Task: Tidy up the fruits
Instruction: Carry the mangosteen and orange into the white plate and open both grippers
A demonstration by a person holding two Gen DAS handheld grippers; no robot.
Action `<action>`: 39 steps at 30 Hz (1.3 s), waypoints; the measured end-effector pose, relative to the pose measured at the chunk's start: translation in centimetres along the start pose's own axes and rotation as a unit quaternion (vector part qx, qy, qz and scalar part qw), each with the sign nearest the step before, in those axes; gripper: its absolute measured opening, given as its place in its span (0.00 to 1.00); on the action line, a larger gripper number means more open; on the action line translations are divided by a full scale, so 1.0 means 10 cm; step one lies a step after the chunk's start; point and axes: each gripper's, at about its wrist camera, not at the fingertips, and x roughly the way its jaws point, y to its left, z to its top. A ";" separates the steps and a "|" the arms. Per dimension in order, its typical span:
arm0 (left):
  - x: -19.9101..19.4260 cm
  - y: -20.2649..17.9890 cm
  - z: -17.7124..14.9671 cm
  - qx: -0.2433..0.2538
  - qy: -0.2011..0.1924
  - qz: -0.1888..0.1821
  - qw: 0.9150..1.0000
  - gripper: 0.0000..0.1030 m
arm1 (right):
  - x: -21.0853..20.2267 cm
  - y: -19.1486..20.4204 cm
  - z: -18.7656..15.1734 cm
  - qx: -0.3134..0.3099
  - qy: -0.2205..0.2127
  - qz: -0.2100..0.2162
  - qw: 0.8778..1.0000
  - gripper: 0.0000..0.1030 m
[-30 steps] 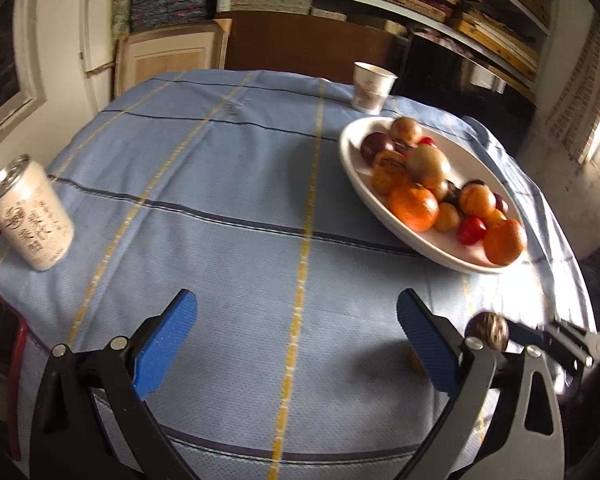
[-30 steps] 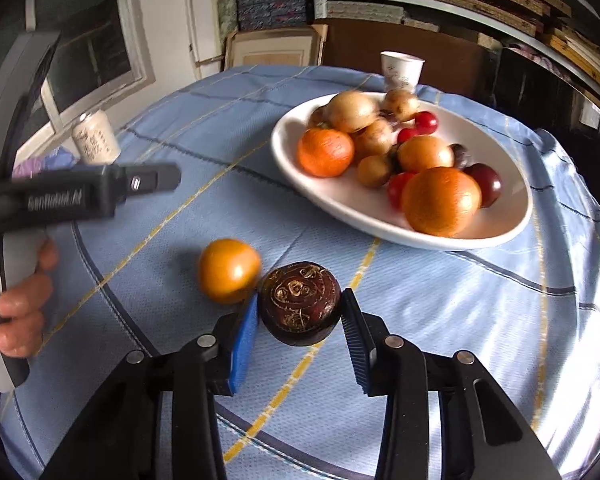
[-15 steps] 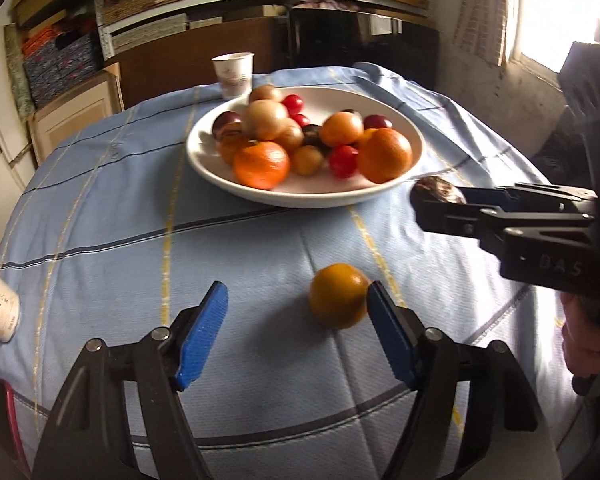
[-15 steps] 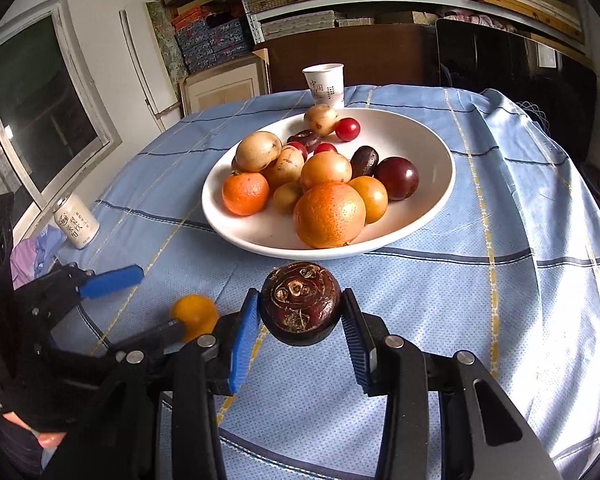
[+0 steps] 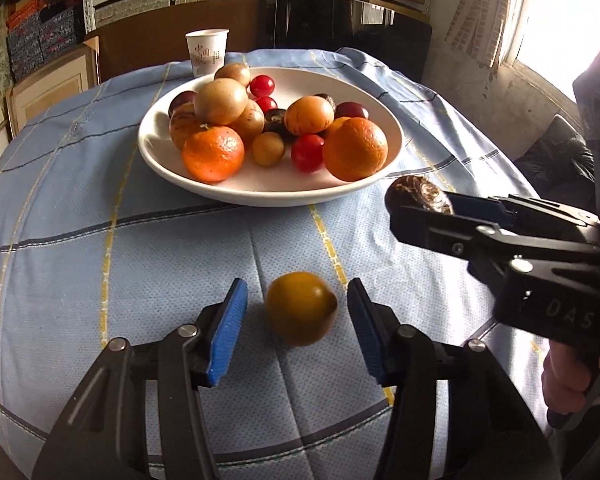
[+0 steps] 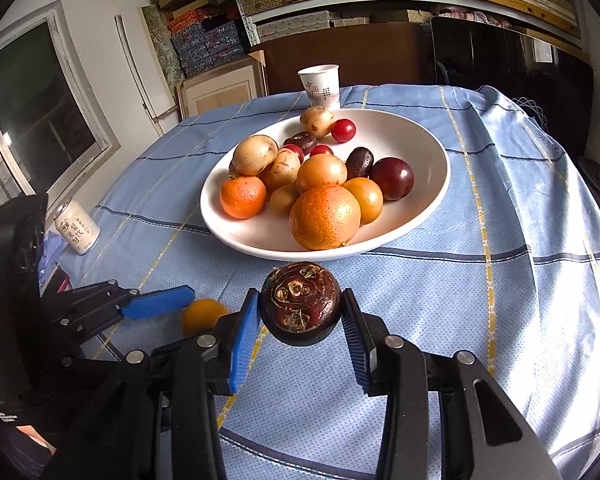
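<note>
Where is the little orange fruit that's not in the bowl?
The small orange fruit lies on the blue tablecloth between the left gripper's open pads, nearer than the white bowl.

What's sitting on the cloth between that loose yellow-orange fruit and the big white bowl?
Nothing: in the left wrist view only bare blue tablecloth lies between the yellow-orange fruit and the white bowl.
</note>
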 end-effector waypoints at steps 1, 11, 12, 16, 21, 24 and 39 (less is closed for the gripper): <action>0.02 -0.01 0.00 0.001 0.002 -0.001 1.000 0.50 | -0.01 -0.01 0.00 0.002 -0.001 0.000 1.000 0.40; 0.05 -0.01 -0.01 -0.002 0.012 -0.010 1.000 0.41 | 0.00 -0.03 0.01 0.006 0.003 -0.002 1.000 0.40; 0.06 -0.02 -0.02 0.000 0.012 -0.007 1.000 0.41 | 0.01 -0.03 0.01 0.006 0.003 -0.002 1.000 0.40; 0.07 -0.08 -0.01 0.005 0.013 -0.001 1.000 0.39 | 0.00 -0.03 0.01 0.006 0.001 -0.002 1.000 0.40; 0.13 -0.14 0.00 0.013 0.022 0.021 0.999 0.39 | 0.00 -0.05 0.01 0.010 0.002 -0.003 1.000 0.40; 0.13 -0.17 -0.02 0.021 0.021 0.030 0.999 0.36 | -0.01 -0.05 0.01 0.012 0.001 -0.002 1.000 0.40; -0.24 -0.13 -0.19 -0.017 -0.014 0.049 0.999 0.35 | -0.04 -0.07 -0.07 0.014 -0.005 -0.017 1.000 0.40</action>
